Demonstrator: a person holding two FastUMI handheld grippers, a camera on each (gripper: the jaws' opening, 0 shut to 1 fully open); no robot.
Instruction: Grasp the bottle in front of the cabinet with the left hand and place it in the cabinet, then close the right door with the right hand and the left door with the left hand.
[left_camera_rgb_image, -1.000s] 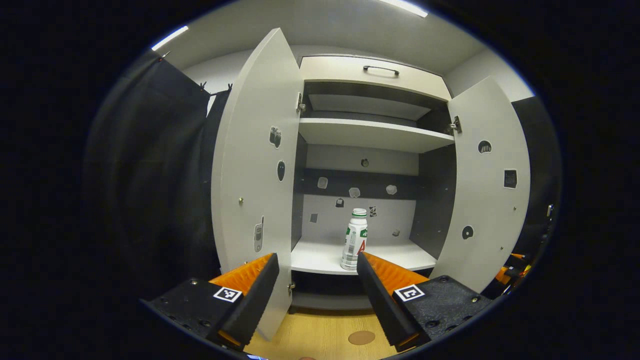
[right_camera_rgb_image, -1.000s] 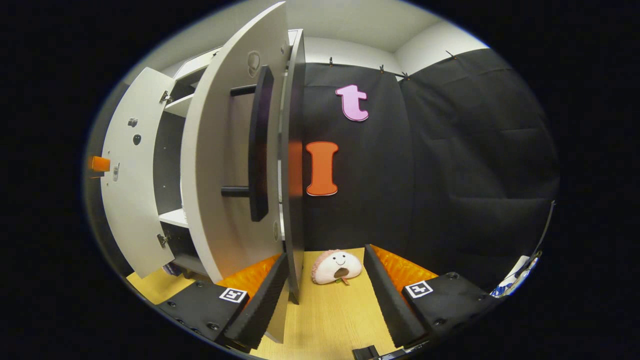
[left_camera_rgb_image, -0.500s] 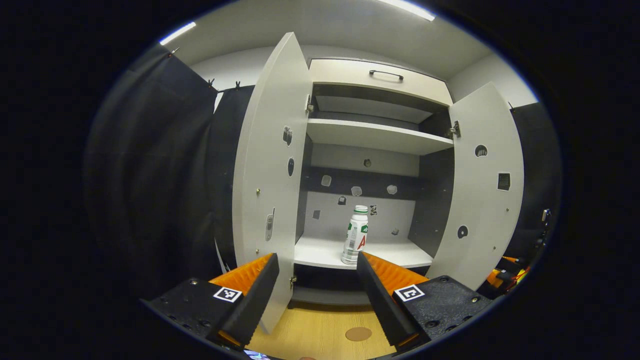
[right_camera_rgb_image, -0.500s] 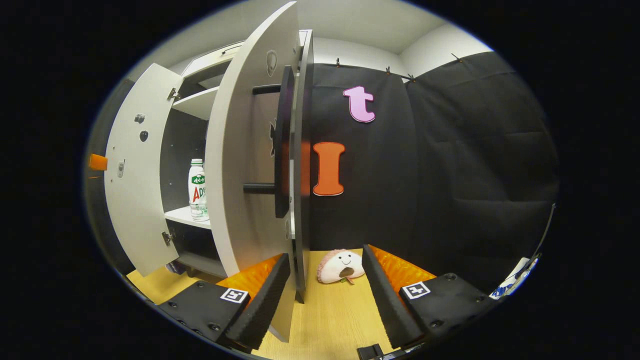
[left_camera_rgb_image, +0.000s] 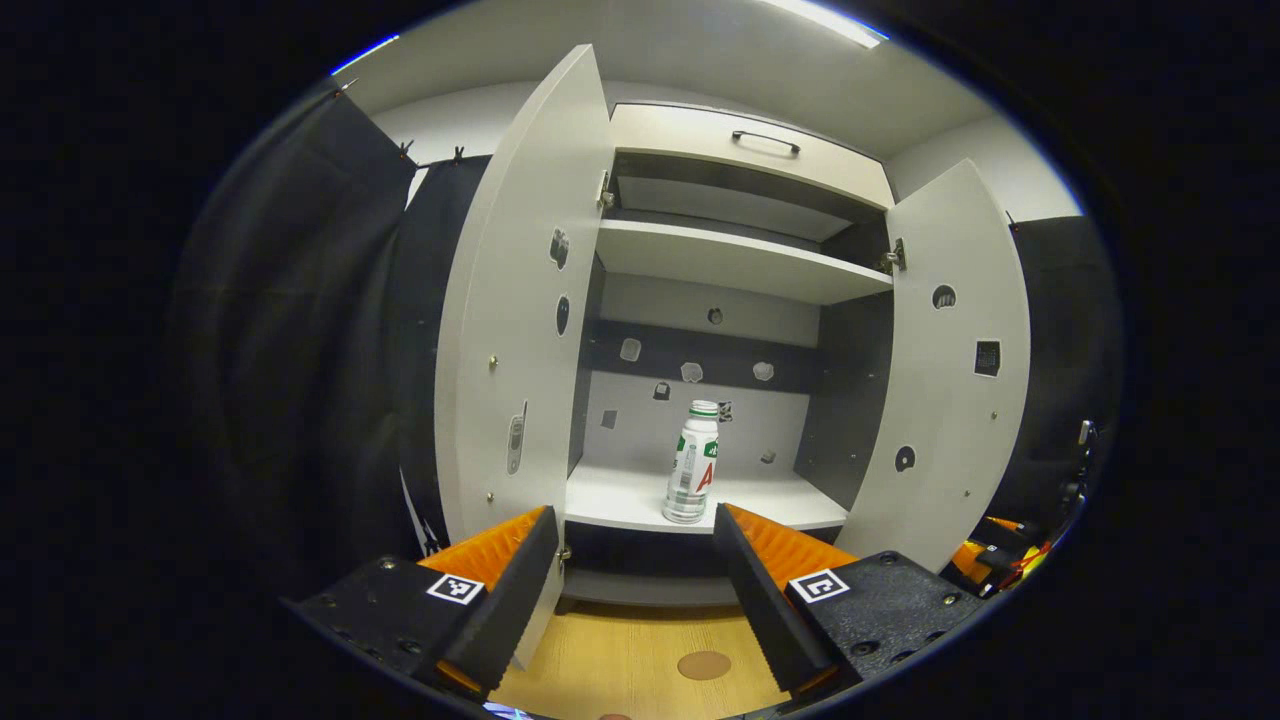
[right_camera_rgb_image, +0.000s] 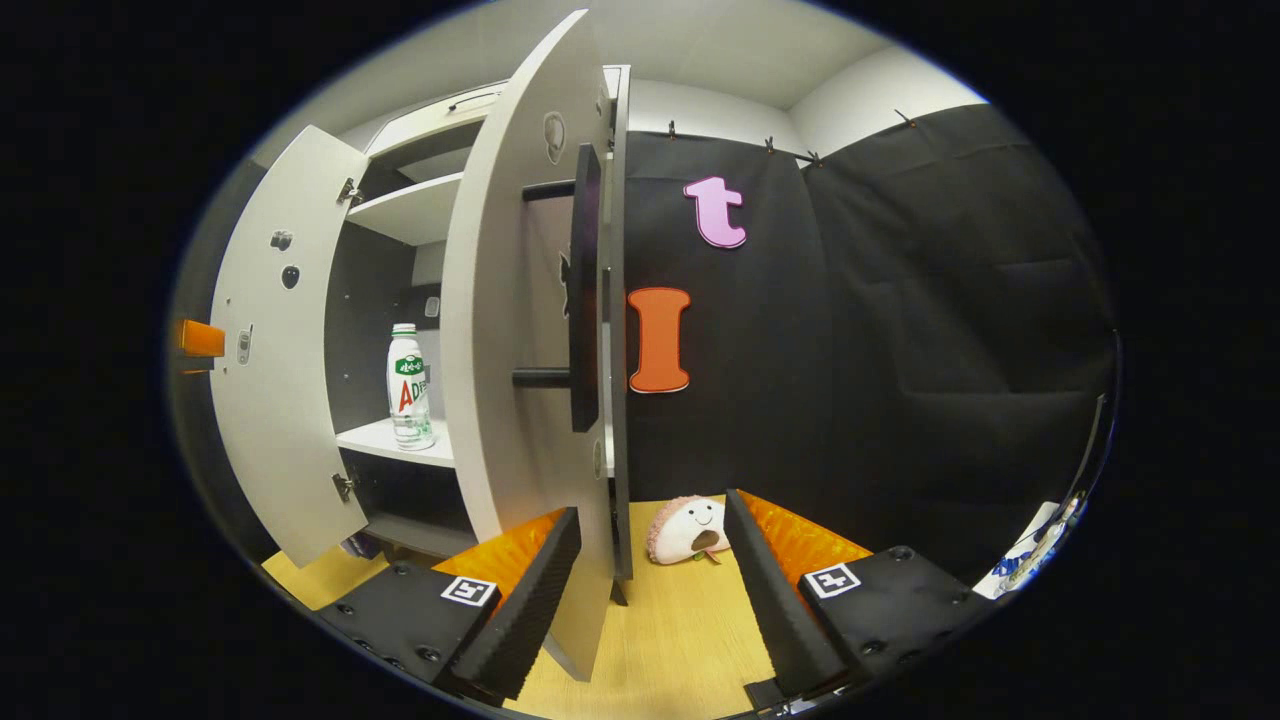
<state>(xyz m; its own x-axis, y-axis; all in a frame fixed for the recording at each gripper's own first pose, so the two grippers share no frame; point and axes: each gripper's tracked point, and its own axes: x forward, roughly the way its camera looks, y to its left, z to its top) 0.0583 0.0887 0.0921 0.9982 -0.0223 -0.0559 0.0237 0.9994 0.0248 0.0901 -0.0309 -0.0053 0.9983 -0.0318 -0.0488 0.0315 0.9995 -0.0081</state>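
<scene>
My left gripper (left_camera_rgb_image: 632, 575) hangs in front of the cabinet (left_camera_rgb_image: 740, 160) with its fingers spread wide apart and nothing between them. Past the fingertips, the bottle (left_camera_rgb_image: 691, 462) stands upright on the cabinet's lower shelf (left_camera_rgb_image: 610, 495), near the front edge and roughly in the middle of the opening. The left door (left_camera_rgb_image: 515, 300) and the right door (left_camera_rgb_image: 950, 370) both stand open on either side of it. Small stickers dot the back panel and the inner faces of the doors. Above the bottle runs an upper shelf (left_camera_rgb_image: 735, 262), and above that a drawer front with a dark handle (left_camera_rgb_image: 765, 140). A wooden floor (left_camera_rgb_image: 640, 665) lies below the cabinet.

My right gripper (right_camera_rgb_image: 645, 590) is also spread open and holds nothing. The outer edge of the right door (right_camera_rgb_image: 510, 320) sits between its fingers, close to the left finger; I cannot tell whether it touches. That door's long black handle (right_camera_rgb_image: 583, 290) faces my way. Through the gap beside the door I see the bottle (right_camera_rgb_image: 408, 387) on the shelf, and the left door (right_camera_rgb_image: 275, 350) beyond it. A small smiling plush toy (right_camera_rgb_image: 692, 530) lies on the floor near the black cloth wall (right_camera_rgb_image: 900, 350).
</scene>
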